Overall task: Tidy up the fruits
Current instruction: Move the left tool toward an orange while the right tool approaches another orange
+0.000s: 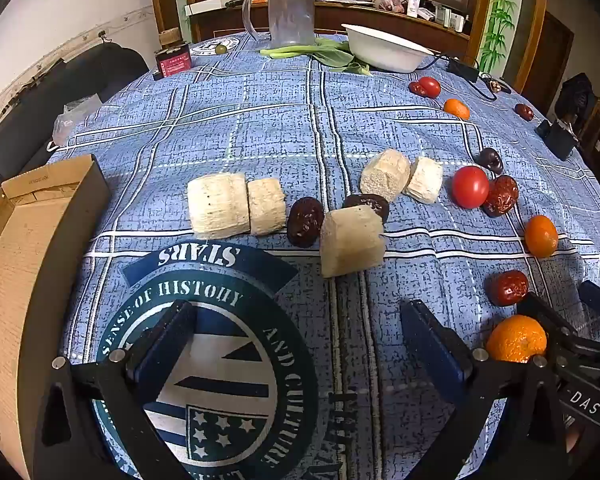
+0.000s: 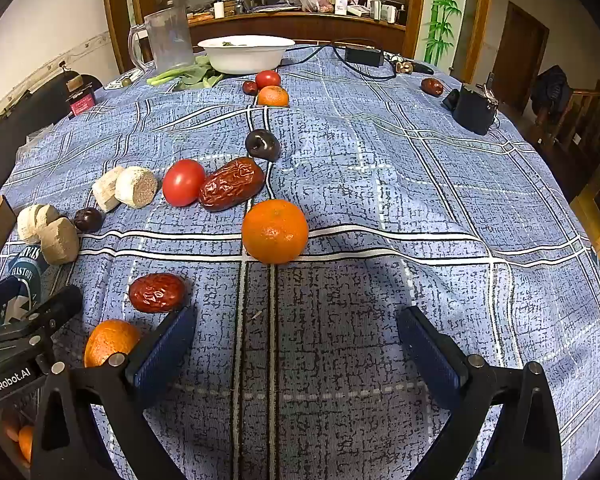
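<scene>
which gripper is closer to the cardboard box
Left. The cardboard box sits right beside the open left gripper, just off its left finger. The open right gripper is farther over, with only the box's corner showing at the left edge of its view.

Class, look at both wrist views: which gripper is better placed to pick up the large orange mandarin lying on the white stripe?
The right gripper. Its open fingers point straight at the round orange mandarin; from the left gripper it sits far off to the side.

Blue tablecloth (image 2: pixel 380 184) crossed with white and dark plaid lines; orange tangerine (image 2: pixel 275 231), red tomato (image 2: pixel 183 182), wrinkled maroon jujube (image 2: pixel 232 184), white bowl (image 2: pixel 246 54).
</scene>
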A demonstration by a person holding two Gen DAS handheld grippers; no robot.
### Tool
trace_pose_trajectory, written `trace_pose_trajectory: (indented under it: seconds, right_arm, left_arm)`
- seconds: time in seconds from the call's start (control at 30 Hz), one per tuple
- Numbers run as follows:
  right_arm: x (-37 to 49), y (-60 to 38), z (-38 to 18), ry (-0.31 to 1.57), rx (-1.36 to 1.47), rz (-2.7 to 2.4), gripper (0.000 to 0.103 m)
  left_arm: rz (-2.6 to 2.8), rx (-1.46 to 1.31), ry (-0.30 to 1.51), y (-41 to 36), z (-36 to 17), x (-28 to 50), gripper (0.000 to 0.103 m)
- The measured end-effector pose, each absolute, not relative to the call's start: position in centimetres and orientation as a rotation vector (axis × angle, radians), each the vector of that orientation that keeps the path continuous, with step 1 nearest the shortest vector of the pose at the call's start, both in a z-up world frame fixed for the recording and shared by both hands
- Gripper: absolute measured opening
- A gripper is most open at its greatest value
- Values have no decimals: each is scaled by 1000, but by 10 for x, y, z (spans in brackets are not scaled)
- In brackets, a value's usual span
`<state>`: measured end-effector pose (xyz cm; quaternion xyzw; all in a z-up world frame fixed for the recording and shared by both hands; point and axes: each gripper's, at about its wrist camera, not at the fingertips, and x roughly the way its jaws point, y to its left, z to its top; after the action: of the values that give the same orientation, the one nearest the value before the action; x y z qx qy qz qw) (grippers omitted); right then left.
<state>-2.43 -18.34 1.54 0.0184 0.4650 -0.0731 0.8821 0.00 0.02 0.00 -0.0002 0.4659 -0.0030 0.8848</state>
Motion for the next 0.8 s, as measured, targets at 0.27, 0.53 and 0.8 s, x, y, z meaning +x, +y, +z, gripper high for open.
trace_pose_trajectory:
  seconds: [0.27,0.53,0.8]
  right_arm:
    - [-37,-182,27,937,106,-91,103]
    - [-65,-175,51,830,171,-14,103]
    - [-83,-159,64,772,99,20,103]
  left_arm:
    - [-36,16,986,6,1,-2,103]
    - [-31,-28,927,23,26,-27,103]
    - [-79,-24,891,25,45,-59,103]
